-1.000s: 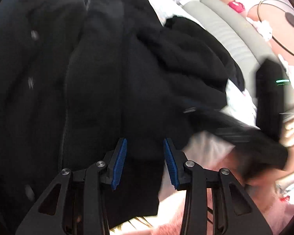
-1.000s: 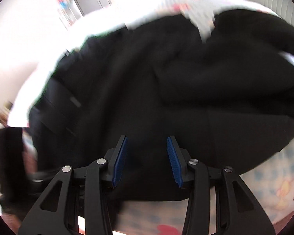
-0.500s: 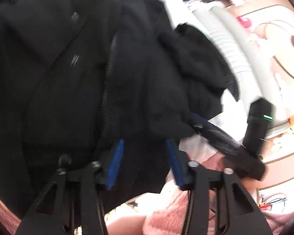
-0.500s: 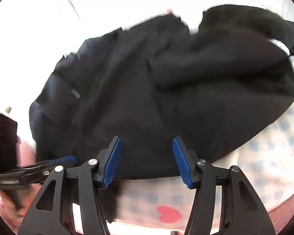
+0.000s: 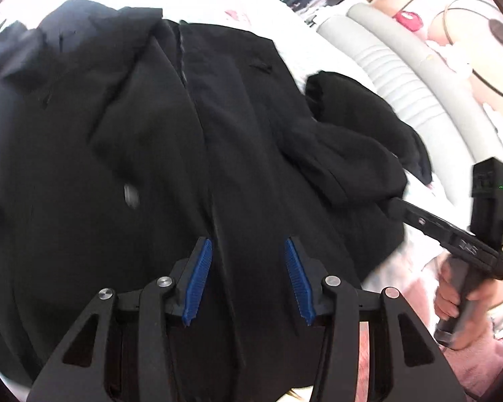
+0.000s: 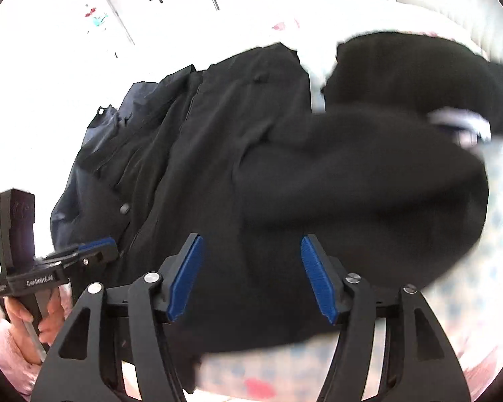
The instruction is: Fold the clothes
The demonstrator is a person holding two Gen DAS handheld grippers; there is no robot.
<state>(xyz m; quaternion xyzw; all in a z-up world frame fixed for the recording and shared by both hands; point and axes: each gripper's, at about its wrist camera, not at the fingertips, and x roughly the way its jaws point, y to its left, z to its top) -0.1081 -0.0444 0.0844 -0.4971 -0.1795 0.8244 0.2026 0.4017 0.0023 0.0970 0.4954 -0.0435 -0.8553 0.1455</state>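
Observation:
A black coat (image 5: pixel 151 167) lies spread on a bed, front up, with a button and the front opening showing. Its right sleeve (image 5: pixel 352 154) is bunched over the body. My left gripper (image 5: pixel 248 278) hovers open above the coat's lower front, with nothing between its blue pads. In the right wrist view the coat (image 6: pixel 218 150) fills the middle and the thick sleeve (image 6: pixel 369 184) lies across its right side. My right gripper (image 6: pixel 251 278) is open wide above the hem, holding nothing. In each wrist view the other gripper shows at the side: the right gripper (image 5: pixel 399 207), the left gripper (image 6: pixel 97 246).
A grey padded headboard (image 5: pixel 402 67) runs along the far right. The bedsheet (image 6: pixel 486 301) is pale with pink and blue prints. A hand (image 5: pixel 452 298) in a pink sleeve holds the right gripper. White cabinet doors (image 6: pixel 134 0) stand behind the bed.
Both grippers have drawn back from the coat, so more of it and the sheet shows. The right gripper's fingers have spread wider. The left gripper stays open.

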